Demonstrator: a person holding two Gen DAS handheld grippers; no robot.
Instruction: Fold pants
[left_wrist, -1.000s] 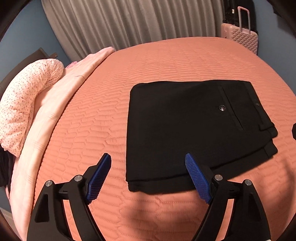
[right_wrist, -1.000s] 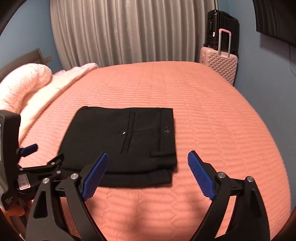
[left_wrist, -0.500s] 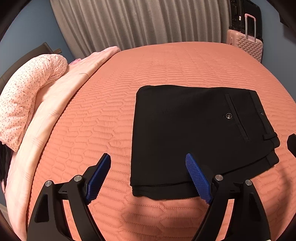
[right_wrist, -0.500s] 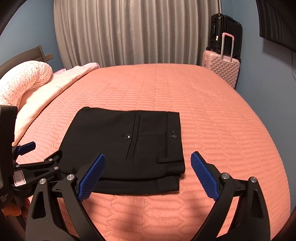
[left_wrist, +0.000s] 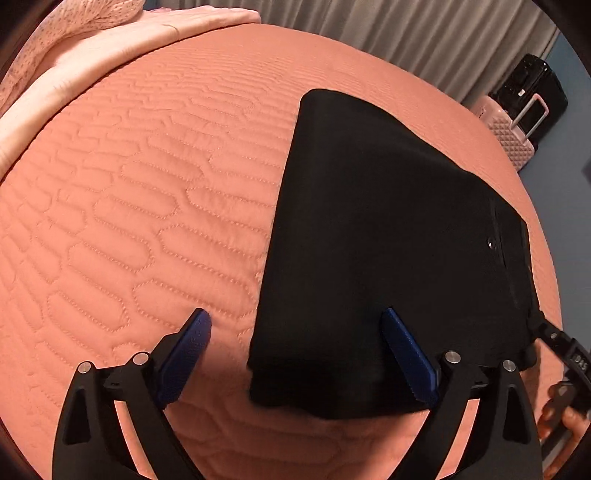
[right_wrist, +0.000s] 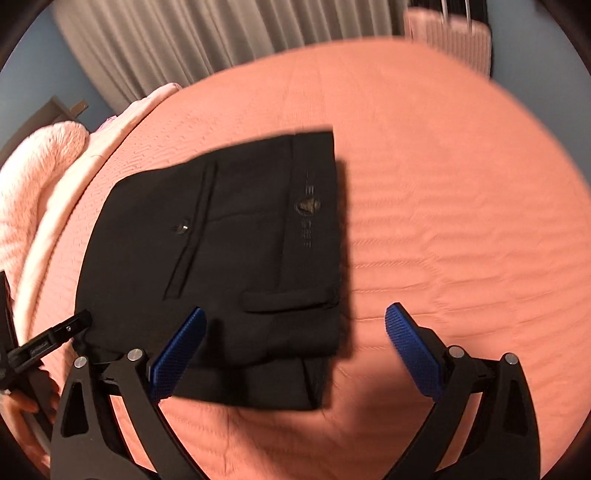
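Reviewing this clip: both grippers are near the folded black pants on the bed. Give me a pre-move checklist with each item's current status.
1. Left gripper open: ok, its jaws straddle the near left corner of the pants.
2. Right gripper open: ok, its jaws straddle the near waistband corner.
3. Neither gripper holds fabric: ok.
4. Pants lie flat on the bedspread: ok.
5. Near edges aligned: not ok, a lower layer sticks out beyond the top layer in the right wrist view.
6. Fingertips touching the bedspread: cannot tell.
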